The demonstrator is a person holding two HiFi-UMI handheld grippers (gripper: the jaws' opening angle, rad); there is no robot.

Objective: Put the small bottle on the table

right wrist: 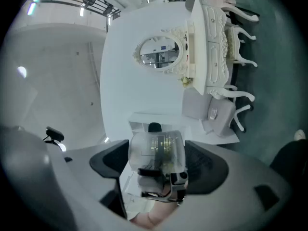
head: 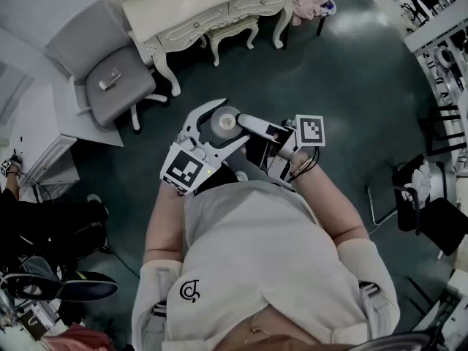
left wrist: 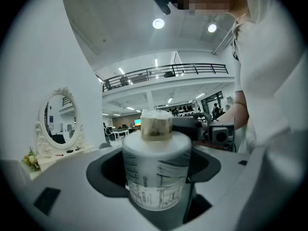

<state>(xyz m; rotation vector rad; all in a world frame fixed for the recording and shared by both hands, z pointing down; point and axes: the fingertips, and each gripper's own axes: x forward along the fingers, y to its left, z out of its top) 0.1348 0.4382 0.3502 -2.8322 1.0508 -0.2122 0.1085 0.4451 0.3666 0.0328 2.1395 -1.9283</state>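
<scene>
The small bottle (head: 224,121), white with a printed label and a tan cap, is held in the air in front of my chest, above the dark floor. My left gripper (head: 231,122) is shut on it, and in the left gripper view the bottle (left wrist: 156,170) stands upright between the dark pads. My right gripper (head: 246,127) comes in from the right with its jaws wide open. In the right gripper view the bottle's base (right wrist: 156,150) sits between those jaws, with no clear press on it. The white dressing table (head: 212,6) stands ahead.
A grey chair (head: 117,86) with a small object on its seat stands left of the table, and a white stool (head: 234,28) is tucked under the table. An oval mirror (right wrist: 161,52) sits on the table top. A white cabinet (head: 36,134) is at far left, and black chairs (head: 431,210) at right.
</scene>
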